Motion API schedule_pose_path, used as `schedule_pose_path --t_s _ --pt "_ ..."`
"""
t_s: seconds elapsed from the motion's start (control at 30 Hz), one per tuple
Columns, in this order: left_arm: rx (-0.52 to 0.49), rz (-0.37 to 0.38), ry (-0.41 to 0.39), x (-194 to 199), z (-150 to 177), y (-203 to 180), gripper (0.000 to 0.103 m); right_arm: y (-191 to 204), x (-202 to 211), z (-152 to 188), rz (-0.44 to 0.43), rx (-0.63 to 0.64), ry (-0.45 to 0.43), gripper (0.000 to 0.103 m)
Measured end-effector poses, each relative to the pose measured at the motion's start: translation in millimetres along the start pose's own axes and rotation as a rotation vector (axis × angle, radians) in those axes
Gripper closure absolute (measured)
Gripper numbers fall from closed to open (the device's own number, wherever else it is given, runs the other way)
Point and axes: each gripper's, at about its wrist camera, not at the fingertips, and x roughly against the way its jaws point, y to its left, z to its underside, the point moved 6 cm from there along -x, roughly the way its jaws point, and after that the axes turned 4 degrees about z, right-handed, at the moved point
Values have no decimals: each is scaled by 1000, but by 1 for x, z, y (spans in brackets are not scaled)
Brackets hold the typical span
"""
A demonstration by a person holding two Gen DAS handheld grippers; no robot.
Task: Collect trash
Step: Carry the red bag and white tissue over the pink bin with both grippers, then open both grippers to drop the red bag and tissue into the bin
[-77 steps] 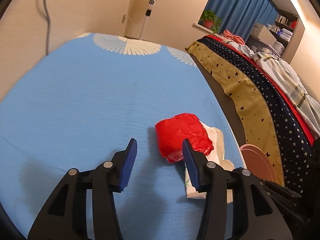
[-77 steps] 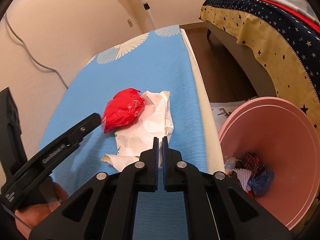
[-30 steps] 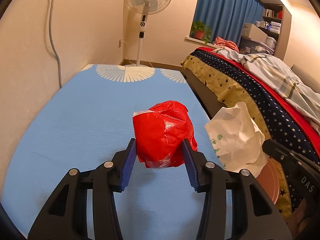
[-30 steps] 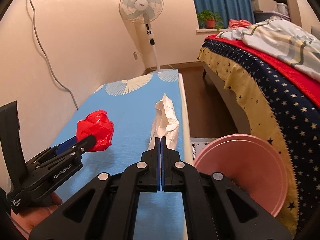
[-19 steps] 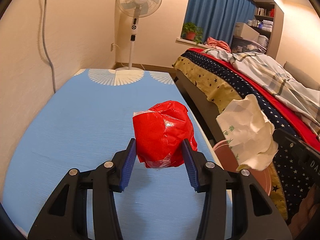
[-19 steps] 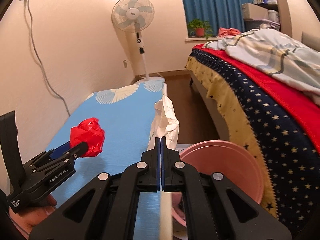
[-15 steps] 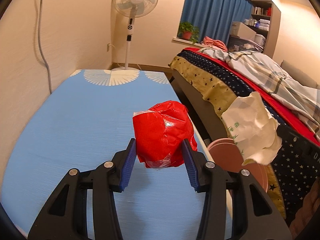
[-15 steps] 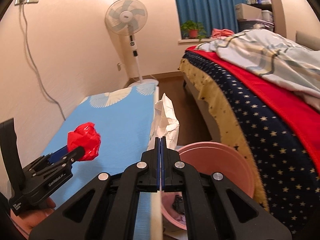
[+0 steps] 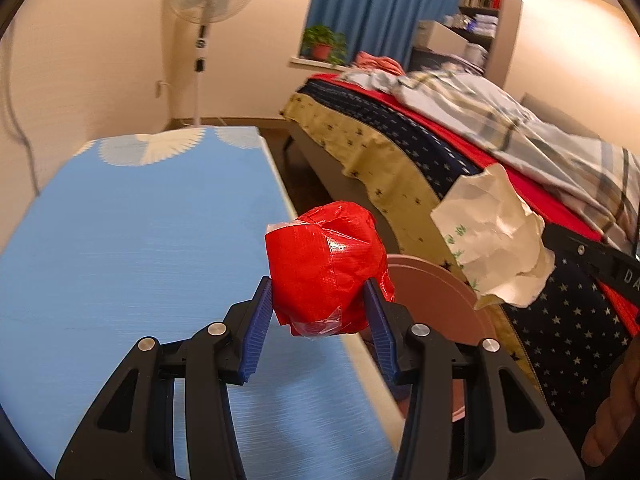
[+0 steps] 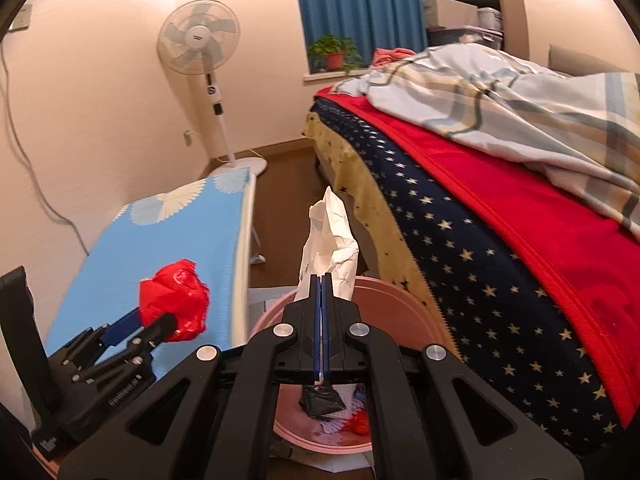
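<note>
Left gripper (image 9: 320,312): pads clamped on either side of a red plastic wad (image 9: 326,270), carried in the air over the table's right edge.
Right gripper (image 10: 321,280): pads pressed together, pinching the lower edge of a crumpled white paper (image 10: 330,240) that stands up beyond the tips.
Pink bin (image 10: 404,304): on the floor directly below the right gripper, to the right of the left one. Near rim hidden behind the gripper bodies; scraps inside, dark, pale and red, too small to identify.
Table (image 9: 140,240): blue cover with white fan motifs at the far end; left of both grippers, surface bare.
Bed (image 10: 500,240): starred navy and red covers, plaid quilt on top; close on the right, its edge just beside the bin.
Floor gap: narrow strip between table edge and bed, occupied by the bin.
Standing fan (image 10: 200,40): far corner, well apart.
Potted plant (image 10: 334,54), blue curtain (image 10: 360,4): beyond the bed.
Person's hand (image 9: 612,420): cut off at lower right of left view.
</note>
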Motion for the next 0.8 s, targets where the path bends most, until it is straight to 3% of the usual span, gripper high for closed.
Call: schedule_pose_path --t_s 0.53,0.63,0.8 --pt "-94 82 134 -66 27 -54 56 -26 -30 8 66 -48 72 102" --pt "-96 92 146 -70 30 -56 49 -27 -36 11 85 -54 93 98" --pt "-50 92 139 -69 29 -45 48 -29 -40 16 90 -77 112 96"
